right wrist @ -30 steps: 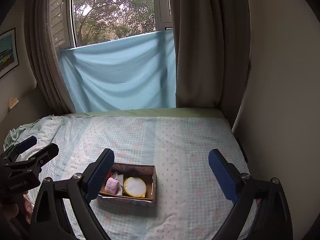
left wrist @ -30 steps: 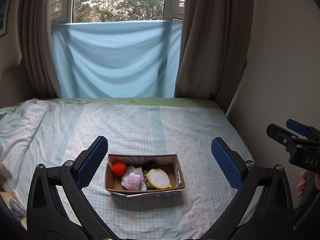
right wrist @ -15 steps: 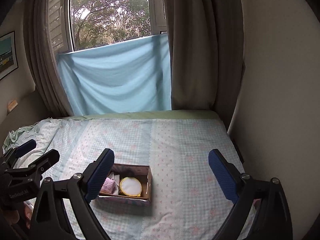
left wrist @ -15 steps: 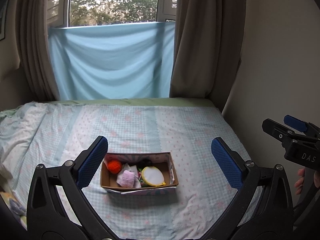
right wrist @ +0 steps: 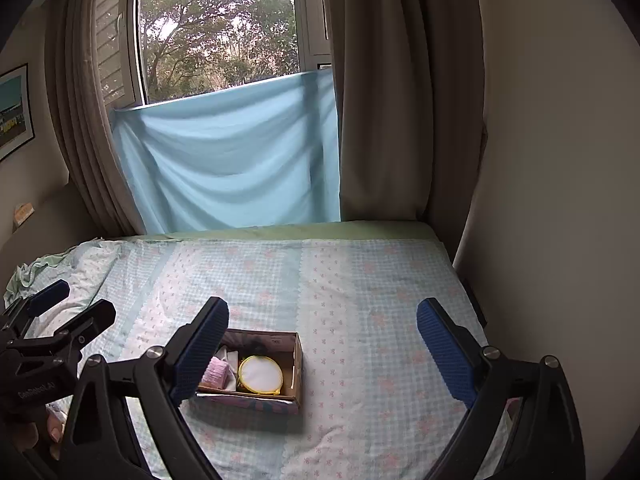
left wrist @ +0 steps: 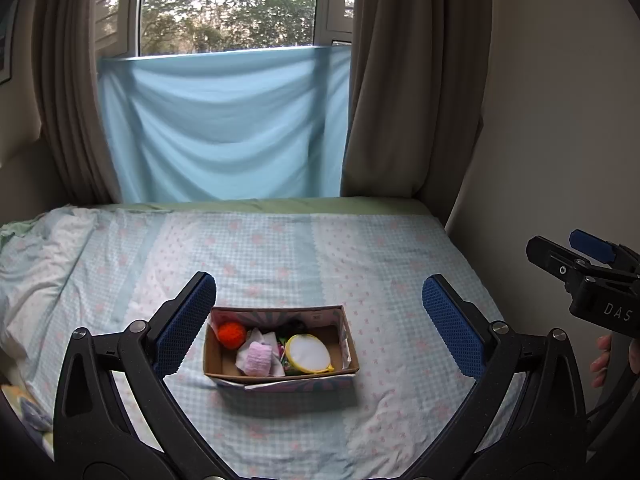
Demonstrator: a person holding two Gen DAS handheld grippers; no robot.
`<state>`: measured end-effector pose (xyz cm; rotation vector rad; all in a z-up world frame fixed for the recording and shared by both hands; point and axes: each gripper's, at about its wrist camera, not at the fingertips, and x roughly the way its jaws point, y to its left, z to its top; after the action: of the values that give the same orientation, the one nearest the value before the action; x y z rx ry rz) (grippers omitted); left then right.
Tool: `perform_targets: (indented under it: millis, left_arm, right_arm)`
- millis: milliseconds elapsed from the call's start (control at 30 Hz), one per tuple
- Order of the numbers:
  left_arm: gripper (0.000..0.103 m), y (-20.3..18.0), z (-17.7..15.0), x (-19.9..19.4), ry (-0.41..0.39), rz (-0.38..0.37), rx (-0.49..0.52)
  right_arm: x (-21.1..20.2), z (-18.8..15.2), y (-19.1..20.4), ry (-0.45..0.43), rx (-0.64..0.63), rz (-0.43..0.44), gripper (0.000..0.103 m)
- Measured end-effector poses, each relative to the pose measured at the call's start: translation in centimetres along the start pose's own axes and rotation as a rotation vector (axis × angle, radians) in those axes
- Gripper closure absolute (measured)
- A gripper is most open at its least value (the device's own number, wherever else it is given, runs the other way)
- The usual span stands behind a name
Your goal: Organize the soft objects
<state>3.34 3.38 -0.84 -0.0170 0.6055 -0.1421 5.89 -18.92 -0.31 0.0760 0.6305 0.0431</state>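
A cardboard box (left wrist: 347, 336) sits on the bed. It holds an orange yarn ball (left wrist: 232, 334), a pink roll (left wrist: 259, 363), white cloth (left wrist: 256, 340), a dark item (left wrist: 294, 326) and a round white pad with a yellow rim (left wrist: 310, 354). The box also shows in the right wrist view (right wrist: 298, 364), with the pink roll (right wrist: 216, 374) and the pad (right wrist: 260, 374). My left gripper (left wrist: 320, 324) is open and empty, above and short of the box. My right gripper (right wrist: 322, 350) is open and empty, to the box's right.
The bed has a light blue checked sheet (left wrist: 320, 248). A wall (left wrist: 560, 140) runs along the right side. Brown curtains (left wrist: 400, 80) and a blue cloth (left wrist: 224, 128) hang at the window behind. Rumpled bedding (right wrist: 60, 268) lies at the far left.
Both grippers have drawn back and tilted up a little, so the box sits lower and smaller in view. Both stay open and empty. The box's contents have not moved.
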Motion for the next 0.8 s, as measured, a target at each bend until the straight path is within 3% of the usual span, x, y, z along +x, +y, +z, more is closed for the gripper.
perform_targets:
  millis: [800]
  left_arm:
    - [0.0,0.16,-0.03,0.3,-0.002,0.014,0.007]
  right_arm:
    - [0.11,-0.16,0.6,-0.004,-0.01,-0.005,0.009]
